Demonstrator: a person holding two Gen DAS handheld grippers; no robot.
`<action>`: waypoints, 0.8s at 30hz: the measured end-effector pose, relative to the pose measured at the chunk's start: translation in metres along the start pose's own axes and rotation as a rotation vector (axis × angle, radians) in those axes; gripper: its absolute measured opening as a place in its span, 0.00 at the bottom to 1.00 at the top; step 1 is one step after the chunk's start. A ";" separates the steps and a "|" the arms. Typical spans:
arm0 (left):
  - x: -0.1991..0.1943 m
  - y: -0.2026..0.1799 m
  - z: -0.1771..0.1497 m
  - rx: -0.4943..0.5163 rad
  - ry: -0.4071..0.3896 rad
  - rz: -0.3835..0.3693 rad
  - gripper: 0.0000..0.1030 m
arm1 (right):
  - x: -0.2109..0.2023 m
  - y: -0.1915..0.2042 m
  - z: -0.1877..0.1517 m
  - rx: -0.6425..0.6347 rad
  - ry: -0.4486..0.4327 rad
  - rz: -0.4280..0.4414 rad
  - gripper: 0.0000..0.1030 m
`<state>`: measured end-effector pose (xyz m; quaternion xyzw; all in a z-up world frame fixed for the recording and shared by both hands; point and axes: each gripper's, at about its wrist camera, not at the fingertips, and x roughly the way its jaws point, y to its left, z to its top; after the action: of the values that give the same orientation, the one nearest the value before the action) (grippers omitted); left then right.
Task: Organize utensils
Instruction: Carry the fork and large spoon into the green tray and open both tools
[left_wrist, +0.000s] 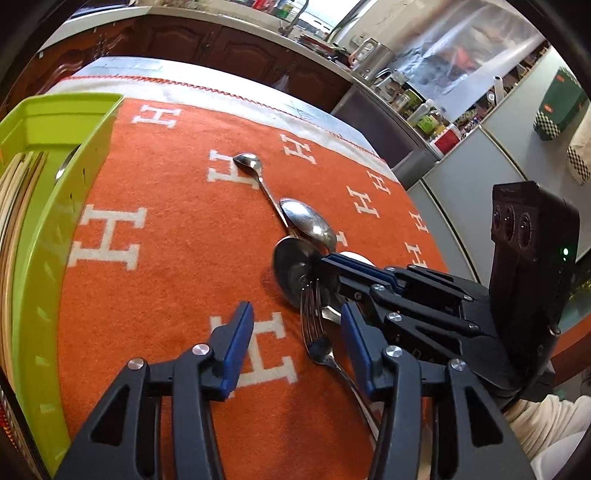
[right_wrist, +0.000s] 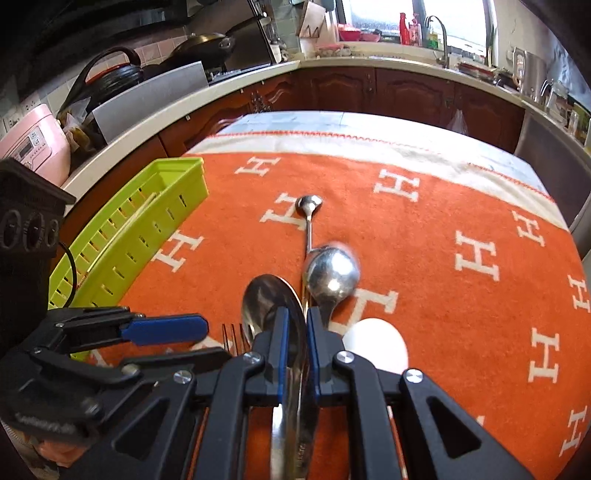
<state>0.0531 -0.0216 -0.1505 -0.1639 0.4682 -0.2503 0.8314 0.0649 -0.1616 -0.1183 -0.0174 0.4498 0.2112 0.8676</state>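
My left gripper (left_wrist: 295, 321) stands open low over the orange cloth. A steel fork (left_wrist: 318, 343) lies between its blue pads, close to the right one and untouched. My right gripper (right_wrist: 297, 325) is shut on the handle of a large steel spoon (right_wrist: 266, 302); the left wrist view shows that spoon's bowl (left_wrist: 295, 266) at the right gripper's (left_wrist: 325, 264) tip. A second large spoon (right_wrist: 332, 275) lies just beyond, partly over the handle of a small teaspoon (right_wrist: 309, 205). A white spoon (right_wrist: 376, 345) sits to the right of my right gripper.
A lime-green slotted tray (right_wrist: 147, 221) stands at the cloth's left edge, with chopsticks (left_wrist: 14, 206) inside. Beyond the table runs a kitchen counter (right_wrist: 332, 59) with pans and bottles. A sleeve (left_wrist: 546, 417) shows at the lower right.
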 end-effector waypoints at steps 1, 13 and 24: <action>0.001 -0.001 0.000 0.008 -0.001 -0.005 0.46 | 0.000 -0.001 -0.001 0.006 -0.001 0.008 0.07; 0.006 0.000 0.004 0.010 -0.018 -0.039 0.46 | -0.015 -0.025 -0.005 0.158 -0.057 0.097 0.00; 0.018 -0.016 0.005 0.068 0.000 -0.040 0.37 | -0.047 -0.047 -0.011 0.242 -0.139 0.094 0.00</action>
<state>0.0613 -0.0442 -0.1521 -0.1446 0.4561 -0.2826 0.8314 0.0511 -0.2236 -0.0952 0.1233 0.4110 0.1967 0.8816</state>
